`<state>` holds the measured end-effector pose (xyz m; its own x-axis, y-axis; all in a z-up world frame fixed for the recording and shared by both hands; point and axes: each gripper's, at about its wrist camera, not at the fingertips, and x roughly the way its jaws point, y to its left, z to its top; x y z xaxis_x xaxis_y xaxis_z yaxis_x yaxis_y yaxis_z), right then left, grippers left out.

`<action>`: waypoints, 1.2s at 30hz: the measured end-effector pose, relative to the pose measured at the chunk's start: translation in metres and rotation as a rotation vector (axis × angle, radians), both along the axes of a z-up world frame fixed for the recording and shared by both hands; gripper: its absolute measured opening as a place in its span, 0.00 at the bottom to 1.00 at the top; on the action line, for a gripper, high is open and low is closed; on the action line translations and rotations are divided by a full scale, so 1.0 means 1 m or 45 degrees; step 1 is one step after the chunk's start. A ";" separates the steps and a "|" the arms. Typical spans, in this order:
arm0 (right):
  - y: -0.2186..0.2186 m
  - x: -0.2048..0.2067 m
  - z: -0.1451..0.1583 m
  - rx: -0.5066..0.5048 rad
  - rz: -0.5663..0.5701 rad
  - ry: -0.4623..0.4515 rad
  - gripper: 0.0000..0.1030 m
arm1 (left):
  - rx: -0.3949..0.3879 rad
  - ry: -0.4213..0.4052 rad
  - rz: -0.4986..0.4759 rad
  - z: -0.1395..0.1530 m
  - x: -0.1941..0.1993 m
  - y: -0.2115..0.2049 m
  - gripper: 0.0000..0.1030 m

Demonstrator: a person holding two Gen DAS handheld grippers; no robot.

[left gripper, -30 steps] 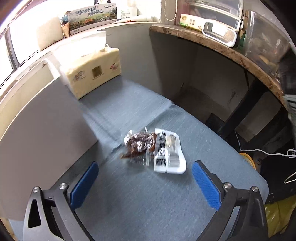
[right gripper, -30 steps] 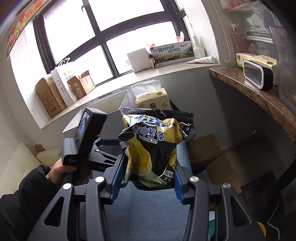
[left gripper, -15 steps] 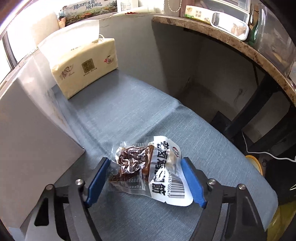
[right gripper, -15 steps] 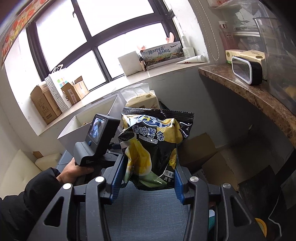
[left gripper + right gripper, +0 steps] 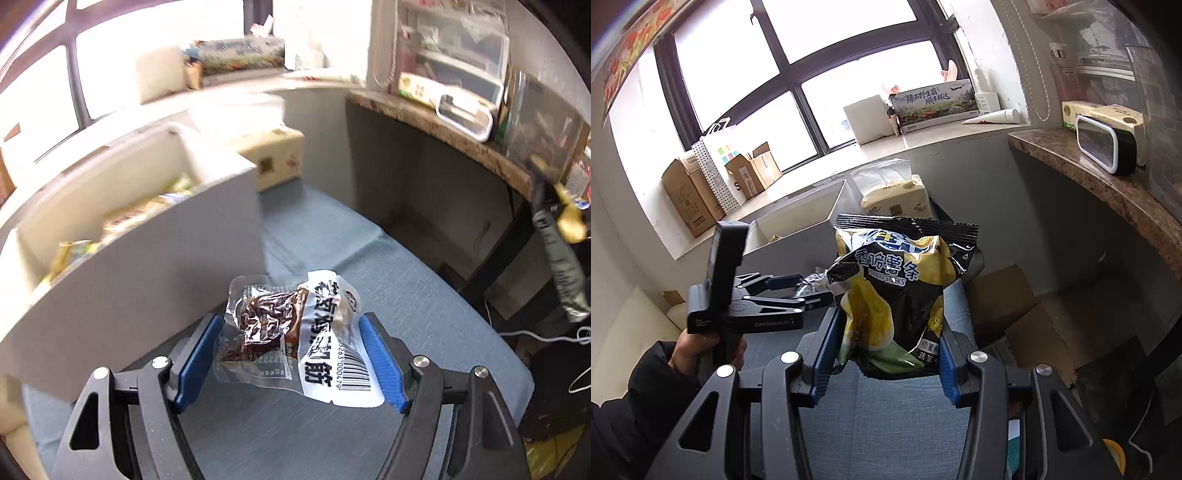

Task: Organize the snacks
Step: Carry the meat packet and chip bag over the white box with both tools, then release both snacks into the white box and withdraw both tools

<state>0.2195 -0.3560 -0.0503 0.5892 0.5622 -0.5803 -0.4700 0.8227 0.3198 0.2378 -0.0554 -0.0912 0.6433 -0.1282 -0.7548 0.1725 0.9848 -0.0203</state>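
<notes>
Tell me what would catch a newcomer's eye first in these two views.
The black-and-yellow chip bag stands upright, clamped in the right gripper and filling the middle of its view. In the left view, a clear meat snack packet is pinched in the left gripper, lifted off the blue cloth beside the white box that already holds snacks.

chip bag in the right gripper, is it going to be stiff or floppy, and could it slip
The chip bag looks puffed and crinkly, so probably light and holding its shape somewhat rather than drooping. The right gripper pinches only its lower part, so the top may sway. Its glossy film could be slippery, and a harder squeeze might crush the contents.
</notes>
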 end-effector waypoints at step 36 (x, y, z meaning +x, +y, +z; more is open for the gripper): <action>0.274 0.149 0.044 -0.189 0.441 -0.024 0.56 | -0.056 -0.215 0.568 0.093 0.025 0.196 0.85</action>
